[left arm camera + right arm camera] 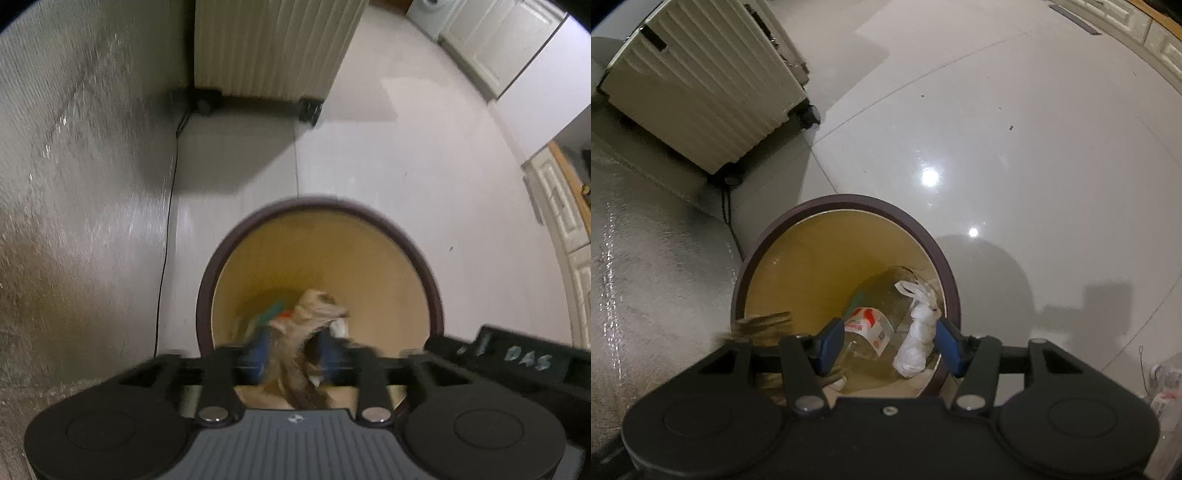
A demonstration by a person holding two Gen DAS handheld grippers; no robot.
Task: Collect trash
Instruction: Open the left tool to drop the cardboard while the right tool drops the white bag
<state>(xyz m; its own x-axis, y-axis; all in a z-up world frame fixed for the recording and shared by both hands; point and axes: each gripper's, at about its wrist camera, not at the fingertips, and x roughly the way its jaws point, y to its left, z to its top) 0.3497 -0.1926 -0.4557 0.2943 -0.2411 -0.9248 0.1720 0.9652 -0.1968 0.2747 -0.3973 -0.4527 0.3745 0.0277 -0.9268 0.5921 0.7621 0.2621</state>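
Observation:
A round bin (207, 280) with a dark rim and a yellow inside stands on the pale floor, right below both grippers. My left gripper (295, 354) hangs over its near edge, blue pads apart. A crumpled brown paper (314, 317), blurred, sits loose between them. In the right wrist view my right gripper (890, 343) is open over the bin (846, 201) with nothing in its grip. Down inside lie a clear bottle with a red and white label (868, 325) and a knotted white plastic bag (918, 339). The brown paper (764, 325) shows as a blur at the left.
A cream ribbed suitcase (273, 48) on black wheels stands beyond the bin by a grey textured wall (74, 184). A black cable (166, 240) runs along the floor beside the wall. White cabinets (498, 48) line the far right. Clear plastic bottles (1167, 384) lie on the floor at the right.

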